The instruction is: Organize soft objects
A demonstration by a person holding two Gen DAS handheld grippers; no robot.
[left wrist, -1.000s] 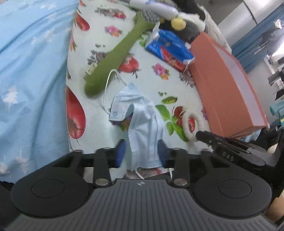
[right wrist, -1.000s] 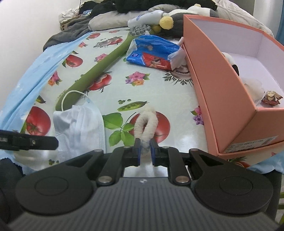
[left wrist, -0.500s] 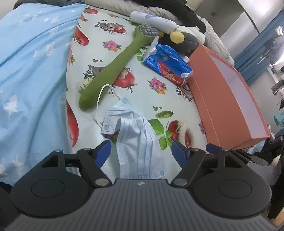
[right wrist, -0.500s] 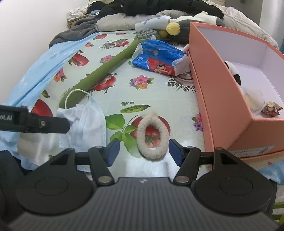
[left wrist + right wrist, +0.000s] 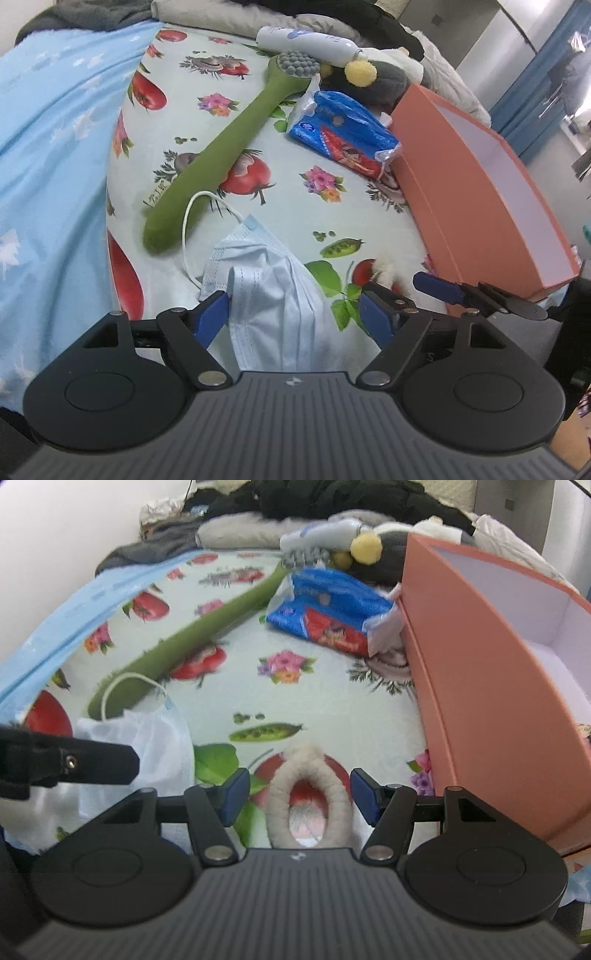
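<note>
A crumpled light-blue face mask (image 5: pixel 269 291) lies on the fruit-print cloth (image 5: pixel 295 206), between the open fingers of my left gripper (image 5: pixel 295 317); it also shows in the right wrist view (image 5: pixel 147 746). A fluffy cream hair tie (image 5: pixel 308 801) lies flat between the open fingers of my right gripper (image 5: pixel 299 794); the left wrist view shows only a bit of it (image 5: pixel 384 269). Neither gripper holds anything. The orange box (image 5: pixel 480 686) stands open at the right, also in the left wrist view (image 5: pixel 480 192).
A long green brush-like stick (image 5: pixel 229 144) lies diagonally at the left. A blue and red tissue pack (image 5: pixel 343 133) lies by the box's far corner. A white bottle (image 5: pixel 306 38), plush toys and clothes pile up at the back. A blue blanket (image 5: pixel 48 166) lies at the left.
Both grippers have opened. The left one let go of the face mask and the right one let go of the hair tie, which now lies flat. Both grippers have pulled back a little.
</note>
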